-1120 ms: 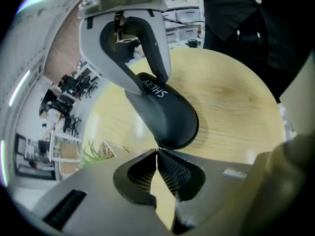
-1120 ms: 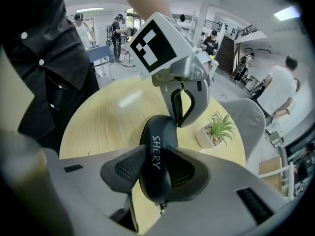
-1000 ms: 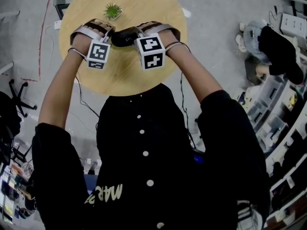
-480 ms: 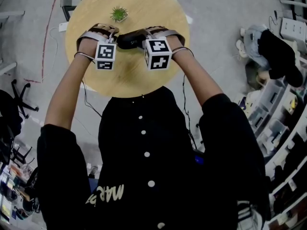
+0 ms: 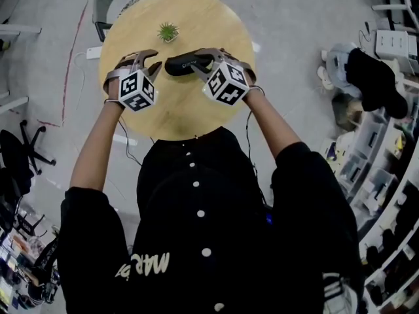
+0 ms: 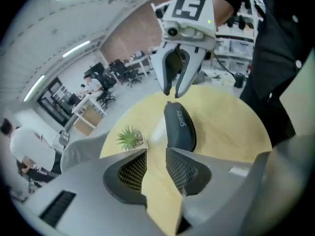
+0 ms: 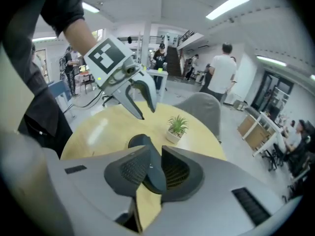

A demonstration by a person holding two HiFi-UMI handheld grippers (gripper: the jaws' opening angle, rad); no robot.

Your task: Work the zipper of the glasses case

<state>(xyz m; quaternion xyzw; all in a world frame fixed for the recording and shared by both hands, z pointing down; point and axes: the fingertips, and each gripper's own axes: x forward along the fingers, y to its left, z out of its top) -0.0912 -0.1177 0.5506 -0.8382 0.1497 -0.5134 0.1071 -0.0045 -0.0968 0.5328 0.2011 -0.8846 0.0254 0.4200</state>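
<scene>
Now, to the black, oblong, hard-shelled glasses case (image 5: 185, 64): lies flat near the middle of the round pale-wood table (image 5: 216, 25), just beside the small green potted plant (image 5: 168, 31), with a gripper at either end. Left gripper (image 6: 156, 154): about half open, jaws just been widening, nothing in the gap but bare tabletop, standing clear of the case's near end. Right gripper (image 7: 156, 154): also about half open, jaws just been narrowing. Seen in its own view with the case's end in the gap, but from the left gripper view with tips just above that end, pads apparently not pressing.

Probably light and rigid, with a smooth shell likely to skid on the wood. Best to pin the body across its width with one gripper and pinch the zipper pull, too small to make out surely, with the other.
</scene>
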